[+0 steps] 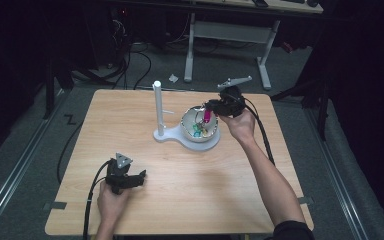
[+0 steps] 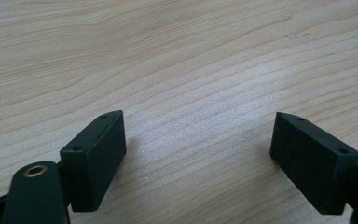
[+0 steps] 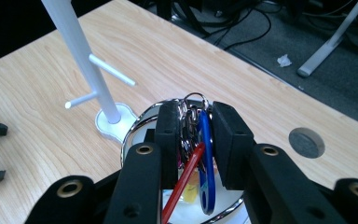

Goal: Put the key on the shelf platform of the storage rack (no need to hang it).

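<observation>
Pale wood bench (image 1: 180, 170) carries a white peg stand (image 1: 158, 107) with a metal bowl (image 1: 192, 131) just beside its post; the left tongs (image 1: 141, 179) rest near the bench's front edge, spread wide and empty; the right tongs (image 3: 191, 135) hover over the bowl, clenched on a bunch of key tags (image 3: 204, 158), blue, red and pink, hanging from rings.

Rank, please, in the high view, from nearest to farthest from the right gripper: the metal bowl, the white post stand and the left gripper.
1. Metal bowl: directly beneath the right gripper.
2. White post stand: left of the bowl.
3. Left gripper: table's near left.
</observation>
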Demonstrator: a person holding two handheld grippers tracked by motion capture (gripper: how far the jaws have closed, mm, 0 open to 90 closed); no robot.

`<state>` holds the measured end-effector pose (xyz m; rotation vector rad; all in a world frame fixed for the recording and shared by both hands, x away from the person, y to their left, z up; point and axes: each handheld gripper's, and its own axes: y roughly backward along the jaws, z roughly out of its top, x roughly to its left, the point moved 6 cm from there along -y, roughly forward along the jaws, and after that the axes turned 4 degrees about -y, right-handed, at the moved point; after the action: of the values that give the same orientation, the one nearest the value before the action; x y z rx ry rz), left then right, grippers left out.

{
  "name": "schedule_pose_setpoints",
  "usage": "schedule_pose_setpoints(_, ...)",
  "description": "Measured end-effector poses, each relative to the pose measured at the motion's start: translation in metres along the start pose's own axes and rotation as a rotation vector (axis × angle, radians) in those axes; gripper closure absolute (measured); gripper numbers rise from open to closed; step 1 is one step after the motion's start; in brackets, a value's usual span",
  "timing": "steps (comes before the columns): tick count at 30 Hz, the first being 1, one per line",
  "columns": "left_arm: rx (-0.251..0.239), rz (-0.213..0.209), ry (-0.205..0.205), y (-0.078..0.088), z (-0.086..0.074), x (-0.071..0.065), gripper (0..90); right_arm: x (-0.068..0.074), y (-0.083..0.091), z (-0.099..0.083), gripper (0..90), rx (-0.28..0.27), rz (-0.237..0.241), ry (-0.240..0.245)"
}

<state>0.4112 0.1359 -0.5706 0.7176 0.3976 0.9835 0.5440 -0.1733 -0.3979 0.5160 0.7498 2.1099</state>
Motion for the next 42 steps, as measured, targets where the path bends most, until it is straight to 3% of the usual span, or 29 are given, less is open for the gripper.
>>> schedule_pose_setpoints(19, 0.000, -0.001, 0.001, 0.000, 0.000, 0.000, 18.7, -0.001, -0.037, -0.027, 73.2, 0.084, -0.003, -0.030)
schedule_pose_setpoints(26, 0.000, -0.001, 0.001, 0.000, 0.000, 0.000, 18.7, -0.002, -0.042, -0.029, 72.8, 0.069, -0.001, -0.045)
schedule_pose_setpoints(34, -0.001, -0.001, 0.001, 0.000, 0.000, 0.000, 18.7, 0.002, -0.050, -0.031, 72.9, 0.079, -0.001, -0.024)
schedule_pose_setpoints(42, -0.001, -0.001, 0.001, 0.000, 0.000, 0.000, 18.7, 0.001, -0.055, -0.031, 73.0, 0.073, 0.022, -0.058)
